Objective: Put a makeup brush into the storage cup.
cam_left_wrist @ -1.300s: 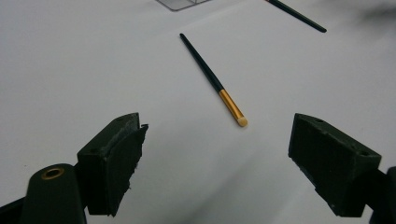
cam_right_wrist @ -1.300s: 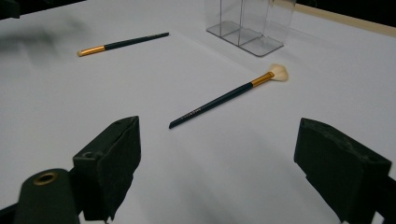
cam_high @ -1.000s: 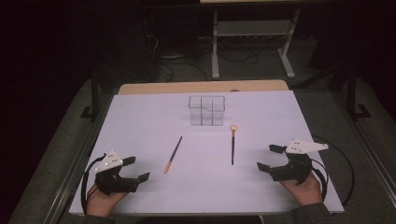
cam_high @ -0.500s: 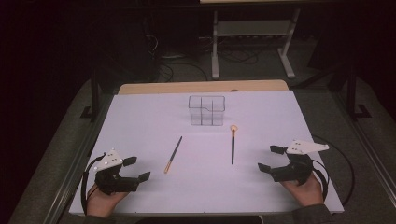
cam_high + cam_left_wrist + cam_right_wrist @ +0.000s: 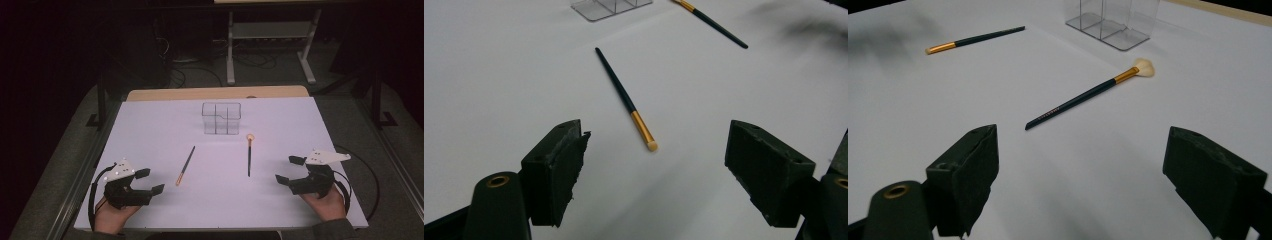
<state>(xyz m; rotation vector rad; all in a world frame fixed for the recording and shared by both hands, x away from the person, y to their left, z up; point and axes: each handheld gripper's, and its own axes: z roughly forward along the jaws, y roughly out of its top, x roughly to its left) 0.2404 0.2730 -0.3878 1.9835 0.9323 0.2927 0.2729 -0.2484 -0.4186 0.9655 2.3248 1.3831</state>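
Honestly nothing has changed over the last second: both hands sit where they were at the near corners of the table [image 5: 150, 120], the left gripper [image 5: 148, 181] and right gripper [image 5: 288, 169] with jaws wide apart and holding nothing. The small gold-ferruled brush [image 5: 185, 166] lies left of centre, the fan brush [image 5: 249, 154] right of it, and the clear divided organizer [image 5: 221, 118] stands just beyond them. We'd guess the brushes go in there, but no move has begun.

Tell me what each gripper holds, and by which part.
Nothing is held. The left gripper and right gripper are both open and empty; both brushes lie untouched on the table.
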